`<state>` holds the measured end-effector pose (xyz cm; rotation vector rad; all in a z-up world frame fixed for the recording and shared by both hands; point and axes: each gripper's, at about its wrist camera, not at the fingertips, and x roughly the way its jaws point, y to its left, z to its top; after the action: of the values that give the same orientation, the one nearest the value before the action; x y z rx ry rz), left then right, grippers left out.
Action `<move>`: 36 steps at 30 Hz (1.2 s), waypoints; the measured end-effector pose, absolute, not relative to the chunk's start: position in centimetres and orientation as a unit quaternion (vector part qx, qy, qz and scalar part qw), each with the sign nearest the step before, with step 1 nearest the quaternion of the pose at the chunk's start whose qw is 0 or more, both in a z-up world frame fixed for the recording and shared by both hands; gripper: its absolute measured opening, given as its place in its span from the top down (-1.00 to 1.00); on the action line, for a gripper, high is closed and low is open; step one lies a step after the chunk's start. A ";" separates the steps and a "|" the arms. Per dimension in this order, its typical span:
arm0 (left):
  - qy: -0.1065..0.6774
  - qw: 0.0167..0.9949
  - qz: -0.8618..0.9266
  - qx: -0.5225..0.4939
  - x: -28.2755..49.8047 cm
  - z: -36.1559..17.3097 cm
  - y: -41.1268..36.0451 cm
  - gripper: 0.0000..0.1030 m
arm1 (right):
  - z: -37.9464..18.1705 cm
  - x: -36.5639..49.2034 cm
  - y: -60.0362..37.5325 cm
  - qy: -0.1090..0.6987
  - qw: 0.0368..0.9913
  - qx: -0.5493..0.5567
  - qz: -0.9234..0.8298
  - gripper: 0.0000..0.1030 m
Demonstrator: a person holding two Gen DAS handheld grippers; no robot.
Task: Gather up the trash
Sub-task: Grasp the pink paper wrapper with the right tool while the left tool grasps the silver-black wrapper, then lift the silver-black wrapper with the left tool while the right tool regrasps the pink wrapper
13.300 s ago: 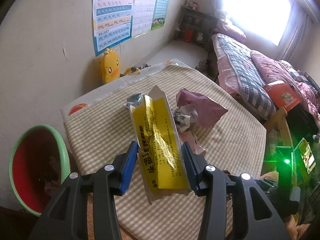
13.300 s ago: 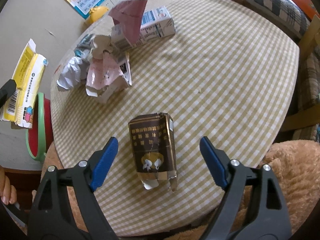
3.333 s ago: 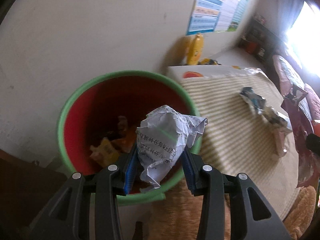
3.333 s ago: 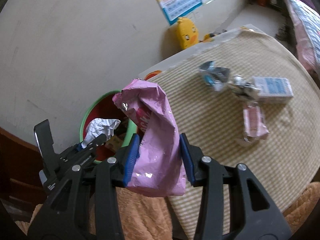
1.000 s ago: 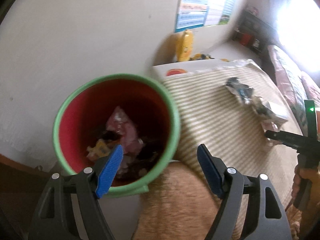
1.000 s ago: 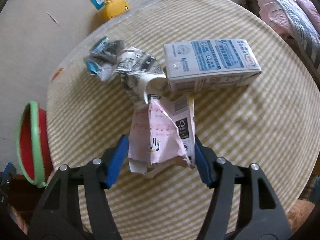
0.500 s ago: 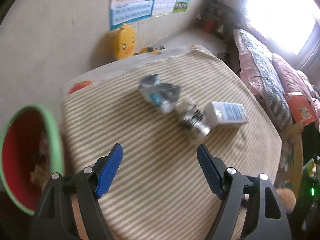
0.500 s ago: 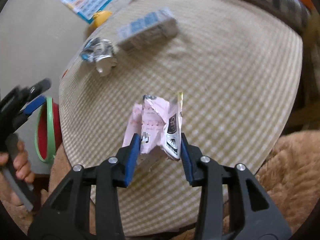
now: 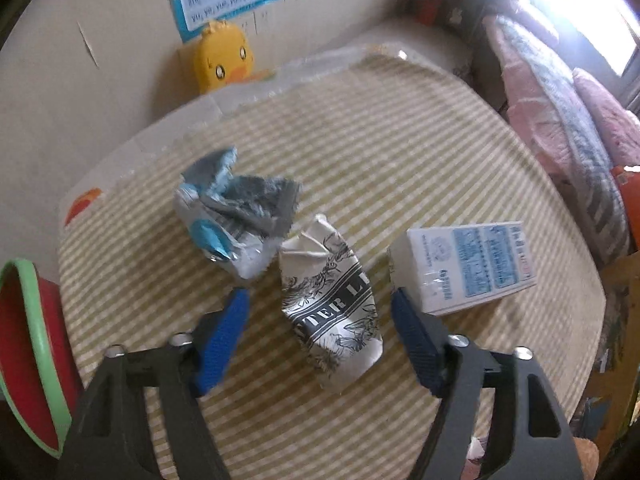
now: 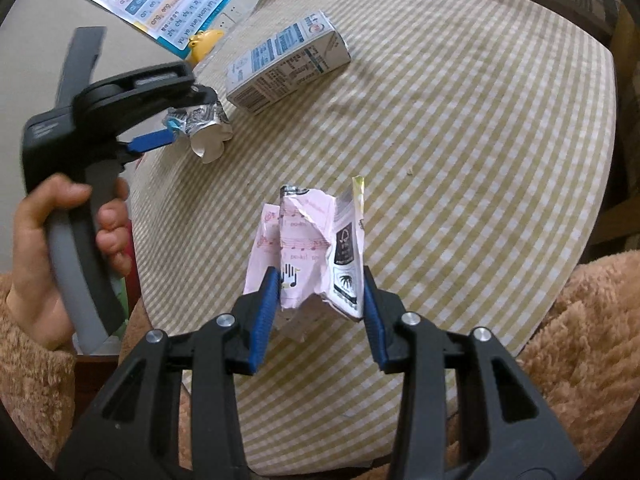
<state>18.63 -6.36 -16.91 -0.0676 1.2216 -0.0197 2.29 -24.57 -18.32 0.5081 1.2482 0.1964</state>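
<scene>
Between right gripper pads, crumpled pink carton, apparently clamped

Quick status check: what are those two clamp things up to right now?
Right gripper shut on crumpled pink carton. Left gripper open around black-and-white crushed carton. Blue-and-white milk box close beside.

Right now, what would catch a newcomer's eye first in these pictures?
Probably the crumpled pink carton, pinched in the right tool above the checked table. Next, the open left tool straddling a crushed black-and-white carton, with a blue-and-white milk box beside it and a yellow duck against the wall.
</scene>
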 end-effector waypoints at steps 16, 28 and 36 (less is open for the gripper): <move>0.556 0.828 -0.050 -0.047 12.1 -15.0 -3.5 0.09 | -18.6 3.3 -24.3 0.584 0.774 0.227 0.086 -0.08; 0.519 0.851 -0.074 -0.029 6.4 -11.7 -3.1 0.08 | -18.9 3.4 -23.4 0.597 0.773 0.200 0.082 -0.52; 0.507 0.858 -0.081 -0.026 5.7 -10.7 -2.6 0.08 | -18.8 3.5 -22.4 0.599 0.775 0.181 0.089 -0.26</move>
<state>5.66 -2.59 -10.71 -0.0551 1.0640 -0.1691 3.50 -22.37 -18.78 0.3928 1.2976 0.1922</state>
